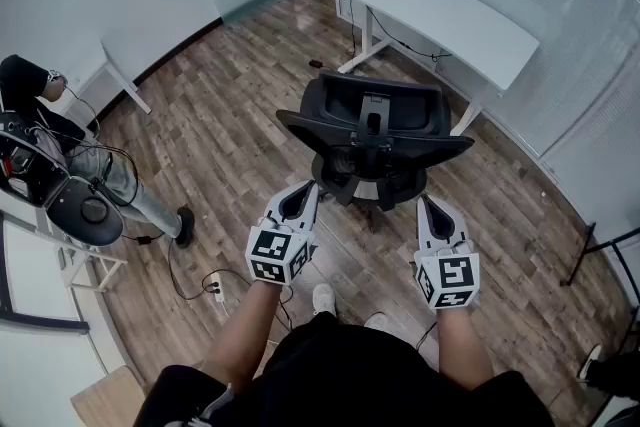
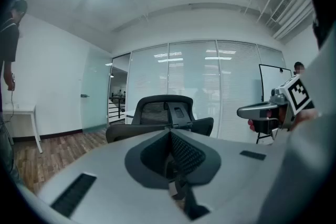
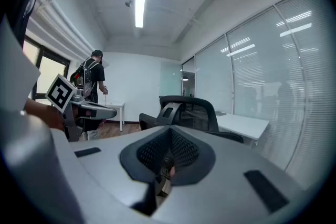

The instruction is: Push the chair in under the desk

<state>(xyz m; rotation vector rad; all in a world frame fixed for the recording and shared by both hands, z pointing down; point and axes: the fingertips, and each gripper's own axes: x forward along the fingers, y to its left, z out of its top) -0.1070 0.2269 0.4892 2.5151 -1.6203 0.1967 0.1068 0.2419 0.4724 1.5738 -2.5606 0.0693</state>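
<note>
A black office chair [image 1: 372, 140] stands on the wood floor with its backrest towards me, well apart from the white desk [image 1: 450, 15] at the upper right. My left gripper [image 1: 307, 189] is shut and empty, just short of the backrest's left side. Level with it on the other side, my right gripper [image 1: 427, 203] is also shut and empty. In the left gripper view the closed jaws [image 2: 170, 136] point at the chair [image 2: 163, 113]. In the right gripper view the closed jaws [image 3: 169, 136] point at the chair [image 3: 191, 113], with the desk [image 3: 244, 124] behind it.
A person [image 1: 40, 115] stands at the far left by dark equipment and a small white table [image 1: 115, 75]. Cables and a power strip [image 1: 215, 290] lie on the floor left of my feet. Glass walls run behind the desk. A stand's legs [image 1: 610, 250] are at the right.
</note>
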